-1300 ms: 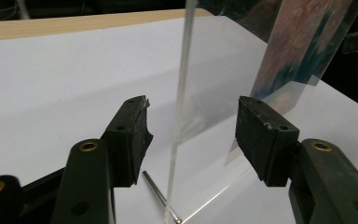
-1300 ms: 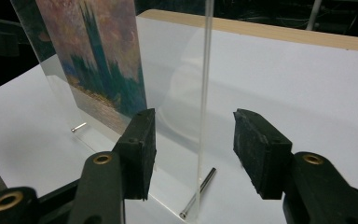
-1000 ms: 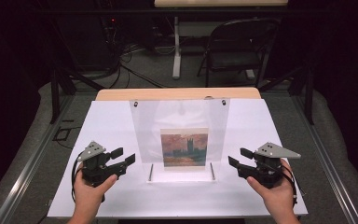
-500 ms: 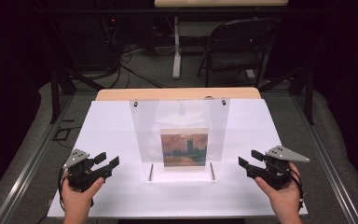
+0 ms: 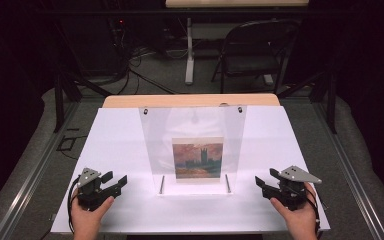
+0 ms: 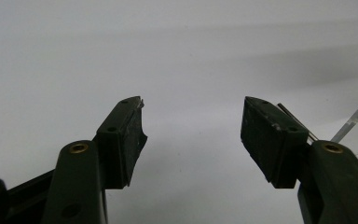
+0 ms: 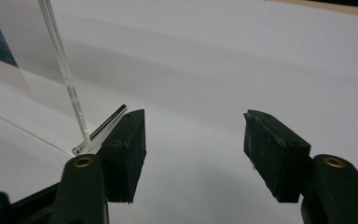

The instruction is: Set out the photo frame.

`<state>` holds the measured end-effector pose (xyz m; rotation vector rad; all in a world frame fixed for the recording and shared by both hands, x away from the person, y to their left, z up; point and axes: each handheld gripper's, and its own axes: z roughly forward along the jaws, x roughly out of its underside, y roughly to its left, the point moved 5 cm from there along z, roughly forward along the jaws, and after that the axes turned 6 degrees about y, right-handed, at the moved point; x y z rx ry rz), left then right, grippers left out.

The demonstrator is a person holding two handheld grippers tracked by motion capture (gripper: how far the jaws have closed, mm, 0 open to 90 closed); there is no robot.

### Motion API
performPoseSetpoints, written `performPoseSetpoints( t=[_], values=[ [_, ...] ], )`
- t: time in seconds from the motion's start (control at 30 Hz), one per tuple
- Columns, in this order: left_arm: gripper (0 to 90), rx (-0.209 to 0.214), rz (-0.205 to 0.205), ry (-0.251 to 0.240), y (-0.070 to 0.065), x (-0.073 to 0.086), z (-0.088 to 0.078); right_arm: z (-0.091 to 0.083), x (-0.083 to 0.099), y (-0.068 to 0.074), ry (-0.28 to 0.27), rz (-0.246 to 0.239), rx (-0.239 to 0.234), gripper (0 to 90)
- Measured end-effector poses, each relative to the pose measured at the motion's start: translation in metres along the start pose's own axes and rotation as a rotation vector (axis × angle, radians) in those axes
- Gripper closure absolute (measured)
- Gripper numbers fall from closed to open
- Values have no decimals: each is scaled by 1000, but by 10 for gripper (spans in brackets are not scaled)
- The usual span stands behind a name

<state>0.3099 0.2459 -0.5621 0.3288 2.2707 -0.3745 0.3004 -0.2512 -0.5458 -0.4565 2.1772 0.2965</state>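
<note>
The left gripper (image 5: 114, 181) sits at the lower left of the high view, jaws wide apart with nothing between them. The right gripper (image 5: 265, 182) sits at the lower right, and its jaws have just been opening, also on nothing. Both hang low over the white table top (image 5: 125, 130). Between them, in the middle, stands a clear plastic stand (image 5: 192, 127) with a small painting (image 5: 198, 158). Bare white board lies on both sides. Past the far edge are a dark floor and a folding chair (image 5: 255, 52).
</note>
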Motion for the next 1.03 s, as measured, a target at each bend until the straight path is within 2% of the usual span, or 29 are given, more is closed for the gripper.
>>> performPoseSetpoints(
  t=[0.07, 0.1, 0.3, 0.5, 0.7, 1.03],
  values=[
    [391, 0, 11, 9, 0, 2, 3, 4, 4, 0, 16, -3, -7, 386],
    [391, 3, 10, 14, -1, 3, 4, 5, 7, 0, 35, -2, -7, 386],
    [391, 22, 6, 26, -2, 4, 7, 13, 12, -1, 57, 22, -35, 387],
    [390, 43, 9, 51, -3, 7, 11, 20, 18, 3, 114, 27, -70, 387],
    [388, 52, -9, 54, -2, 8, 12, 22, 20, 1, 135, 46, -92, 387],
    [383, 56, -15, 65, -2, 8, 13, 23, 21, -1, 135, 63, -91, 371]
  ],
)
